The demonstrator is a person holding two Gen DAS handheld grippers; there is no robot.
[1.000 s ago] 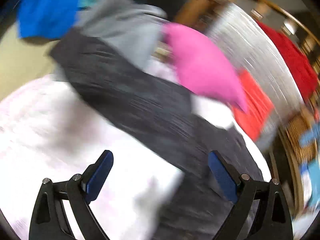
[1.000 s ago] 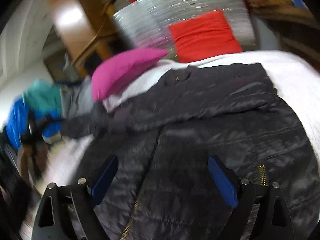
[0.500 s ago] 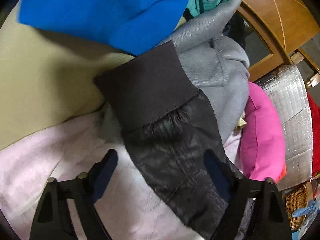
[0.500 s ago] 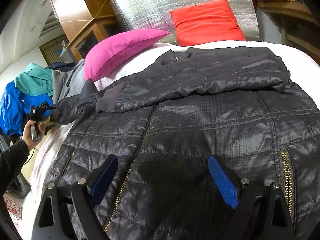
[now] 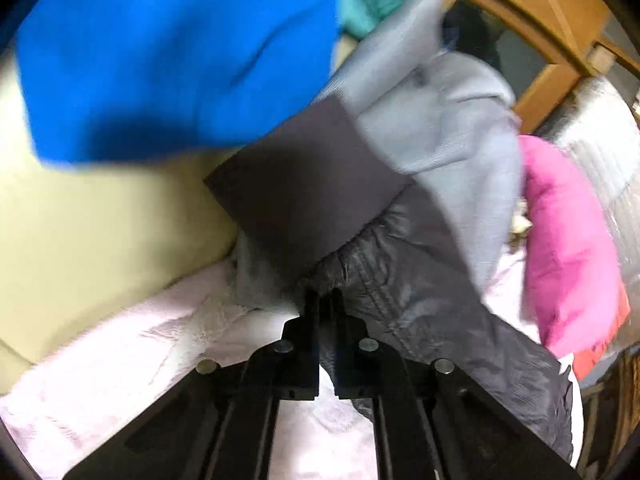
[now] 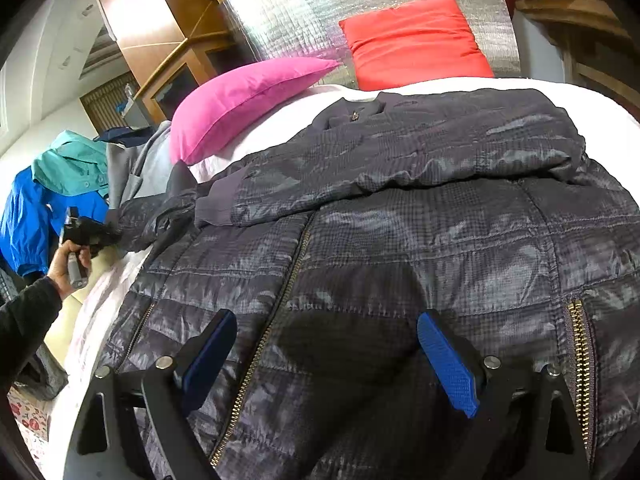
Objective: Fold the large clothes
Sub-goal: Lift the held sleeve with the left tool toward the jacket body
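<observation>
Clearly, the left gripper (image 5: 327, 300) has its jaws clenched on the sleeve (image 5: 420, 300) of the dark jacket (image 6: 400, 240), just behind the ribbed cuff (image 5: 296, 196). The right gripper (image 6: 324, 360) hangs released over the jacket's front, holding nothing.

The jacket lies spread on the bed (image 6: 280, 116), collar toward the far pillows, one sleeve already across the chest and the other stretched off to the left edge.

The shell fabric looks slick, so the pinch could slip as the sleeve is carried across; the bite seems small, though blur in the left wrist view makes that hard to judge. The cuff also rests against the grey garment (image 5: 452, 128) on the pile, which might drag along with it.

Count: one jacket with two sleeves; two pillows, a pink pillow (image 6: 244, 100) and a red pillow (image 6: 412, 40); a blue garment (image 5: 168, 52) and a teal garment (image 6: 68, 164) beside the grey one; two grippers.
</observation>
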